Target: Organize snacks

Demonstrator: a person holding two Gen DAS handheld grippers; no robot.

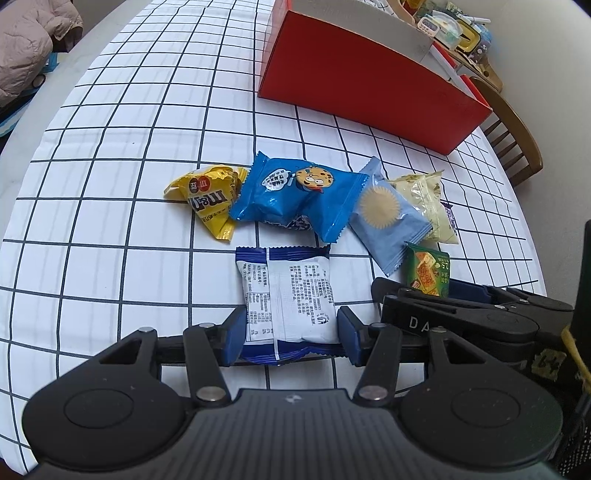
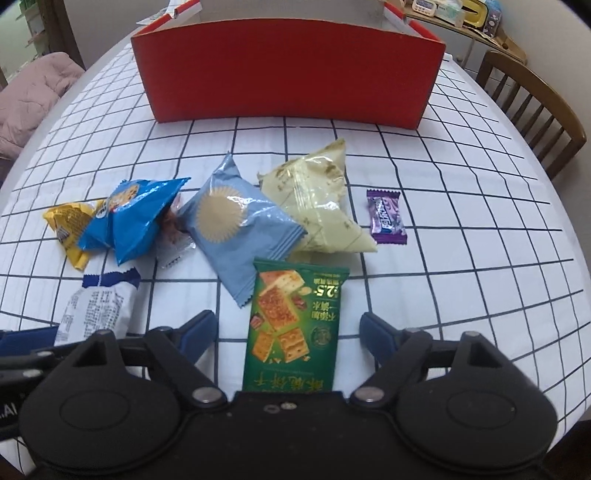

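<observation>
My left gripper (image 1: 291,328) is shut on a white-and-blue snack packet (image 1: 288,299) lying on the checked tablecloth (image 1: 110,184), its blue pads pressed on both sides. My right gripper (image 2: 288,328) stands open around a green cracker packet (image 2: 291,325), with a gap on each side. Beyond lie a yellow packet (image 2: 68,221), a blue cookie packet (image 2: 136,218), a light blue packet with a gold sun (image 2: 236,225), a pale green packet (image 2: 317,199) and a purple candy (image 2: 386,218). A red open box (image 2: 288,74) stands behind them.
A wooden chair (image 2: 532,107) stands at the table's right edge. A pink padded garment (image 2: 29,103) lies off the left side. A cluttered shelf (image 1: 454,26) is behind the box. A small clear-wrapped candy (image 2: 171,236) sits between the blue packets.
</observation>
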